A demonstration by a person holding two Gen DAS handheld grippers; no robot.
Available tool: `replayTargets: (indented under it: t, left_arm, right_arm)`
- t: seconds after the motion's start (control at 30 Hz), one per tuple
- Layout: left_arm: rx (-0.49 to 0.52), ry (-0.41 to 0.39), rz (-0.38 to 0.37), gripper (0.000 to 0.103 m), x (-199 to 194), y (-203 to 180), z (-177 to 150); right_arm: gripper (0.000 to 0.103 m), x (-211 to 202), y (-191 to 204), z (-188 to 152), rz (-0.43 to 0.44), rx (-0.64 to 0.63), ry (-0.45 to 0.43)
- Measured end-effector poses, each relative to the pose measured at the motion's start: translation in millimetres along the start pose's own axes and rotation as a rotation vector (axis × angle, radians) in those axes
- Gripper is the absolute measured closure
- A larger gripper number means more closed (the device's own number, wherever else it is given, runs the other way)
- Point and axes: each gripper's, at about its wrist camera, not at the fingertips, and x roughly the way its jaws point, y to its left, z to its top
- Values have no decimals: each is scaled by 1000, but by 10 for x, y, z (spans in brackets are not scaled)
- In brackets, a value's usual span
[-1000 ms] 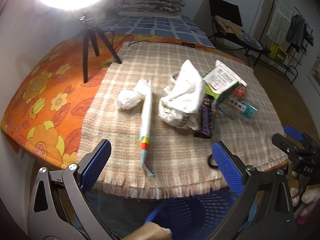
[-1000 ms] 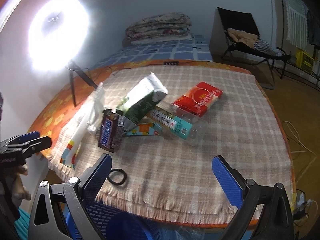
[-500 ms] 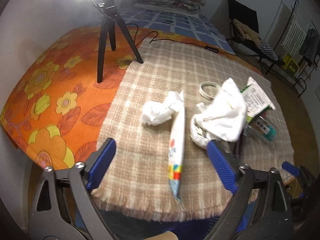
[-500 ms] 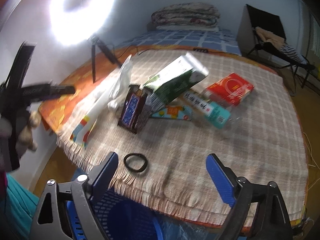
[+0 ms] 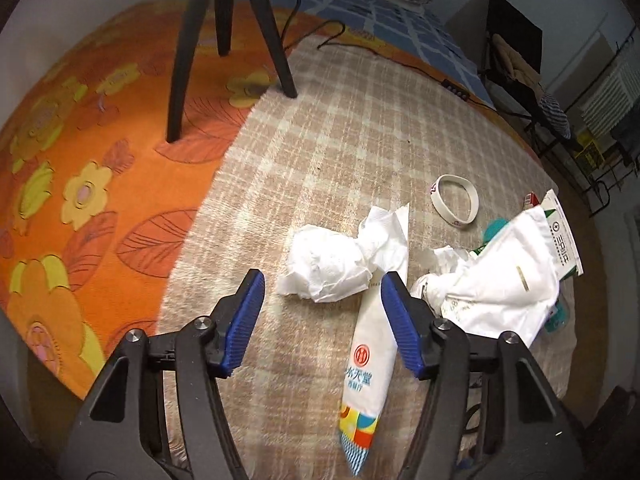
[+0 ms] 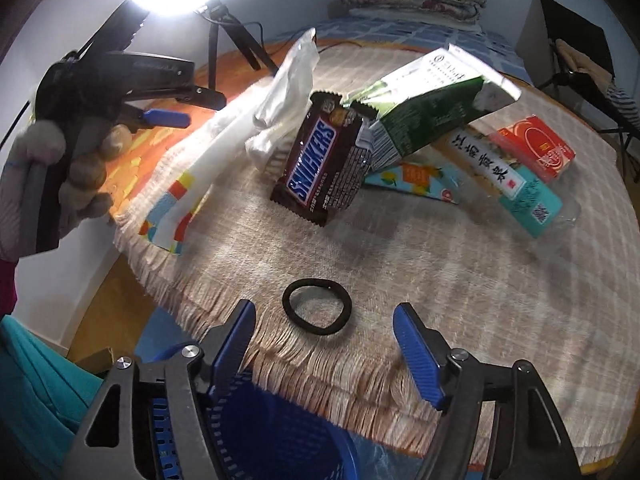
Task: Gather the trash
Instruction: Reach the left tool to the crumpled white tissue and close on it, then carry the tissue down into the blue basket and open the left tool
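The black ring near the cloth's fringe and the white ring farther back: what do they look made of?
Black ring: probably fabric-covered elastic, matte, slightly misshapen, like a hair tie. White ring: likely silicone or rubber, a smooth flat band with small print, like a wristband.

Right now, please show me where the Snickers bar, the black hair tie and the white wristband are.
Snickers bar (image 6: 320, 158), right wrist view, on its blue lettering.
black hair tie (image 6: 291, 313), right wrist view, on its left band.
white wristband (image 5: 437, 200), left wrist view, on its left edge.

A checked cloth (image 5: 340, 128) covers the desk, over an orange flowered sheet (image 5: 80, 184). On the cloth lie tissue (image 5: 328, 264), a sachet (image 5: 372, 352), a wristband (image 5: 456, 200), a hair tie (image 6: 317, 306), a Snickers wrapper (image 6: 320, 164) and cartons (image 6: 428, 108). A tripod (image 5: 224, 32) stands at the cloth's edge.
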Motion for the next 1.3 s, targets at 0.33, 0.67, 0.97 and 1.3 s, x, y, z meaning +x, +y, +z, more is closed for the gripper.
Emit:
replayTargets:
  t: [0.33,0.67,0.97,1.3]
  left_arm:
    - [-19,62,-7,69,304,-11,54]
    - [-16,-7,21,79,137,39,96]
    - [-14,-88,15,80,-292,152,43]
    - [41,-152,-13,80,-827,59,-281]
  right_arm:
    - [35,175,74,18,-1,-32,37]
    - [82,211,243,43,-28,-69,18]
    - [90,159,-35,50,36,18,9]
    - [94,19,-104,112,42,28,-27]
